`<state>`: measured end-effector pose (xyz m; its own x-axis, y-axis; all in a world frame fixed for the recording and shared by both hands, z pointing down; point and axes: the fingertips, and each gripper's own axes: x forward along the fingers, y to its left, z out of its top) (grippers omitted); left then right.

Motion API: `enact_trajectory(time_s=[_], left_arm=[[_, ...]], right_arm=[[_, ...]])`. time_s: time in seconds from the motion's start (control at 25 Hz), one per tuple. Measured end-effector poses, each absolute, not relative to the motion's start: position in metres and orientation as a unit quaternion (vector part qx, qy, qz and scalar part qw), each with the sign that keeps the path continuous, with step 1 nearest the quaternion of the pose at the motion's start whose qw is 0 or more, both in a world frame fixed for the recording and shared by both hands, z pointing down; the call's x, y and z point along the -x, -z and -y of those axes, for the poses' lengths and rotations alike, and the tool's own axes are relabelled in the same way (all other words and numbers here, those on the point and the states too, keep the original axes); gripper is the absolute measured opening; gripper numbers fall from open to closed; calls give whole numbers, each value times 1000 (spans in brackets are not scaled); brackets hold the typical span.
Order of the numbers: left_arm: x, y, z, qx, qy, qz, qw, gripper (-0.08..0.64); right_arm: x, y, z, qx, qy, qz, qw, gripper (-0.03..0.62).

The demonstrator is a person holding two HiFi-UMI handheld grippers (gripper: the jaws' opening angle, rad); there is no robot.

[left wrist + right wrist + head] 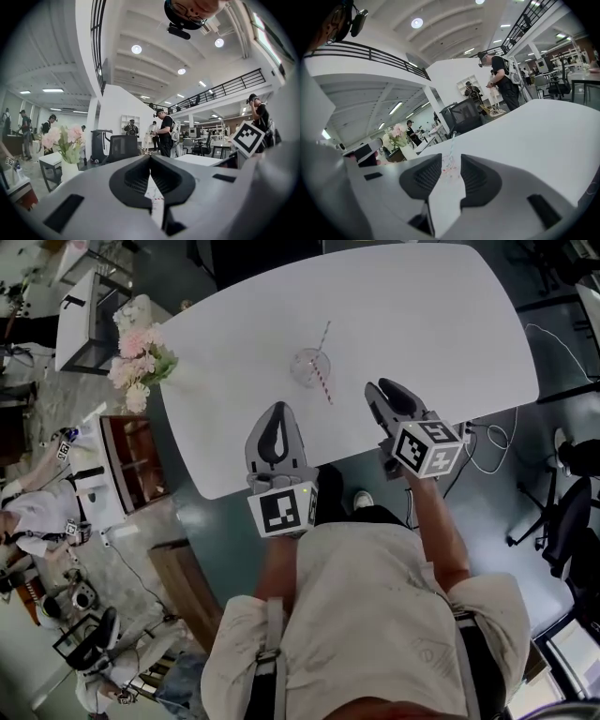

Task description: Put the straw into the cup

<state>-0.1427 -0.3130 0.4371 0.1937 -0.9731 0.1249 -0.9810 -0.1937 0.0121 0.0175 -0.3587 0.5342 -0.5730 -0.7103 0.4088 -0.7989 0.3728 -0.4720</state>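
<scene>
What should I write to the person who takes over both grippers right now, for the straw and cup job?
Left gripper: jaws together, holding nothing, over the near edge of the white table.
Right gripper: jaws apart, empty, short of the cup and not touching it.
Things: the clear plastic cup stands upright on the table, ahead of both grippers. The striped straw stands in it, its top above the rim.
Done: the straw appears to be in the cup.
Left: probably nothing; only check that the straw and cup stay steady.
</scene>
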Motion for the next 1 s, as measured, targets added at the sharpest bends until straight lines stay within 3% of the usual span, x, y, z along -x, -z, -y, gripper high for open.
enact_trajectory(time_s=[0.24, 0.6, 1.0], left_arm=[[117, -417, 249, -754, -40, 655, 31, 5], [110, -375, 175, -725, -28, 688, -26, 5], [106, -322, 123, -701, 0, 707, -95, 5]], right_arm=[[-44, -514, 305, -438, -307, 843, 57, 123], [-61, -440, 251, -432, -185, 882, 25, 121], [-78, -343, 198, -465, 38, 884, 6, 114]])
